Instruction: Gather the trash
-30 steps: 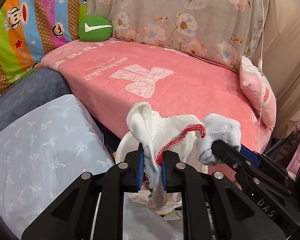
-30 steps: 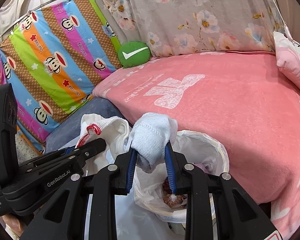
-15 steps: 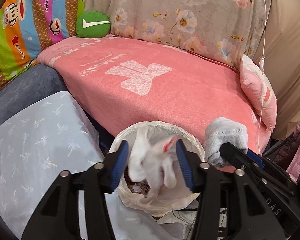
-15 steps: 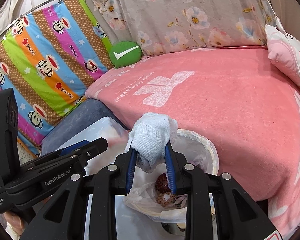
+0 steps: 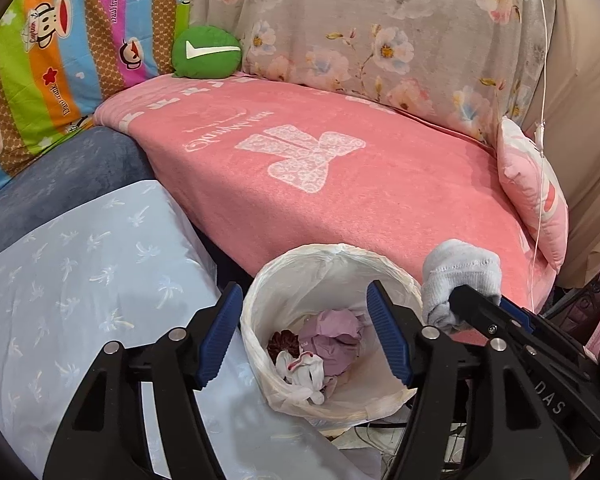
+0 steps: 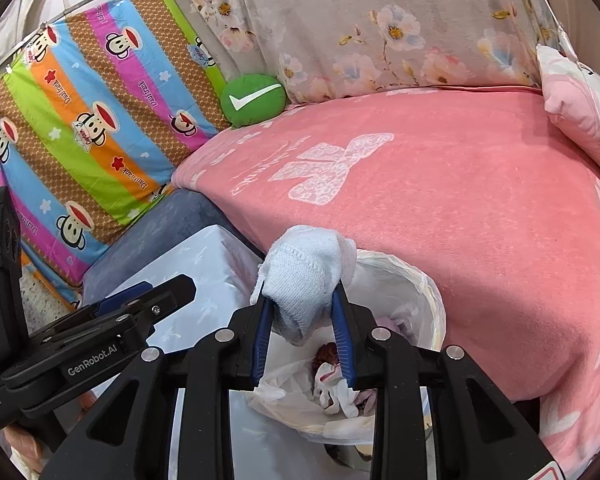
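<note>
The left gripper (image 5: 304, 332) now has its blue fingers (image 5: 220, 332) spread wide apart and bare; the red-trimmed white sock (image 5: 302, 372) it pinched a second ago has dropped into the lined trash bin (image 5: 332, 256), on the purple and maroon scraps. One piece is collected. The right gripper (image 6: 304, 332) stays clamped on the pale blue sock (image 6: 304, 276), poised over the bin's near rim, angled down, beside the pink bed's (image 6: 460, 208) front edge. Its release looks next. The left hovers level above the bin mouth.
</note>
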Demonstrator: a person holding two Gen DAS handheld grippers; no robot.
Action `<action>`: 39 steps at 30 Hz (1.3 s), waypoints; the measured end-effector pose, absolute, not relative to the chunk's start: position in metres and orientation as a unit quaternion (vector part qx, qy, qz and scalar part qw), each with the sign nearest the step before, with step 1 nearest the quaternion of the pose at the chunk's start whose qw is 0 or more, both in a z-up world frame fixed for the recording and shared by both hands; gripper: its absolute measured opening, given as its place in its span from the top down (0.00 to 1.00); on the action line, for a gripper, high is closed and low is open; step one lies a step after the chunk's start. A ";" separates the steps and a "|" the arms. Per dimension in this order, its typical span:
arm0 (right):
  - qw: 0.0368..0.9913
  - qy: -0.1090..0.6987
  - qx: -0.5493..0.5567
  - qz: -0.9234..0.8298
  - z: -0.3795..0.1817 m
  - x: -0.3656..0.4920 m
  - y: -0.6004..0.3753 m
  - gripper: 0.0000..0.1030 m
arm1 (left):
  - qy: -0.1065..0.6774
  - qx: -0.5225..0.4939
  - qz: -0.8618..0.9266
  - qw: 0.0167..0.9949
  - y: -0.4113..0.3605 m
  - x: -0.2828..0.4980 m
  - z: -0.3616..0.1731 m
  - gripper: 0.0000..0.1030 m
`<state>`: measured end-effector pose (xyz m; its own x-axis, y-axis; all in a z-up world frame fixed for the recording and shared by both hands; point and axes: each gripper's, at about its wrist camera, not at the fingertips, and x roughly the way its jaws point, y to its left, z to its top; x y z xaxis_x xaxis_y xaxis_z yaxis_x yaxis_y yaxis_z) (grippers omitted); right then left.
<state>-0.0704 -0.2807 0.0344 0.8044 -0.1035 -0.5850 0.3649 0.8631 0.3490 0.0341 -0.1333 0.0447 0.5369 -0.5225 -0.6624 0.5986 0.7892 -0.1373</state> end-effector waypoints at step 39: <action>0.922 0.326 0.176 -0.115 0.030 -0.063 -0.255 0.47 | 0.340 0.070 -0.261 0.901 -0.097 0.028 0.036 0.12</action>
<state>-0.0627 -0.2552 0.0296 0.7618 -0.0965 -0.6406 0.3261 0.9116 0.2505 0.0285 -0.0965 0.0363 0.6321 -0.4225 -0.6495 0.5179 0.8539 -0.0514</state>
